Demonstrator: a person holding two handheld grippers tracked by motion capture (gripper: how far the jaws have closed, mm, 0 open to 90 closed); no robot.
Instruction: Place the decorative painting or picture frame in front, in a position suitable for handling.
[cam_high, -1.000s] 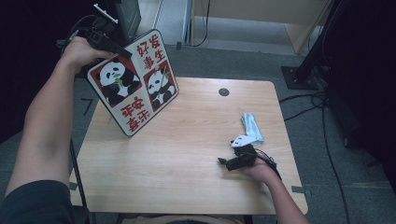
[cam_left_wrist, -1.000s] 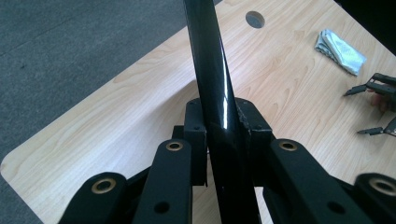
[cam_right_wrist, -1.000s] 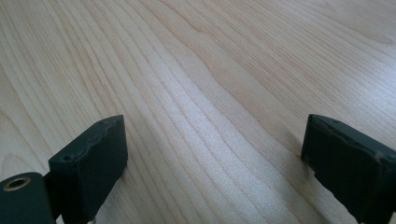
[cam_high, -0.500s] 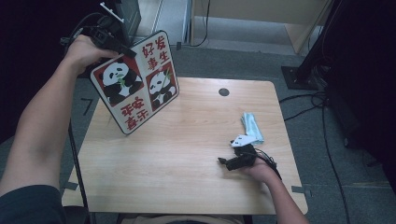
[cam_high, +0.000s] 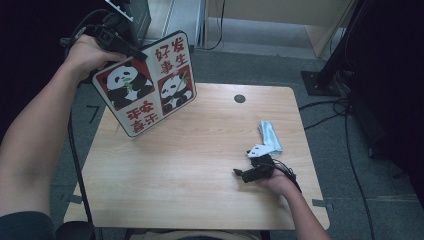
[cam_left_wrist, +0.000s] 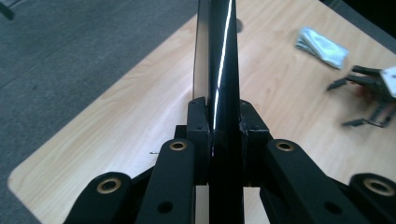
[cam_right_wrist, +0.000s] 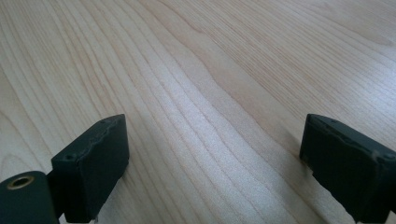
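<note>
- Grey carpet surrounds our wooden table (cam_high: 200, 170), and black cables trail across the floor at the right.
- We hold the panda board (cam_high: 145, 82) in our left gripper (cam_high: 117, 42), lifted above the table's far left corner and tilted, its printed face toward the high camera.
- On that face we see two pandas on red squares and red characters on white.
- Our left gripper's jaws are clamped on the board's upper edge; in the left gripper view the board (cam_left_wrist: 219, 70) runs edge-on between the two black pads (cam_left_wrist: 198, 126), which press it from both sides.
- Our left hand (cam_high: 87, 52) grips that tool just left of the board.
- Our right gripper (cam_high: 252, 172) rests low on the table near the right edge, with our right hand (cam_high: 280, 182) behind it.
- In the right gripper view its jaws stand wide apart, with bare wood grain between them.
- We see a pale blue packet (cam_high: 270, 135) lying flat just beyond the right gripper, well apart from the board.
</note>
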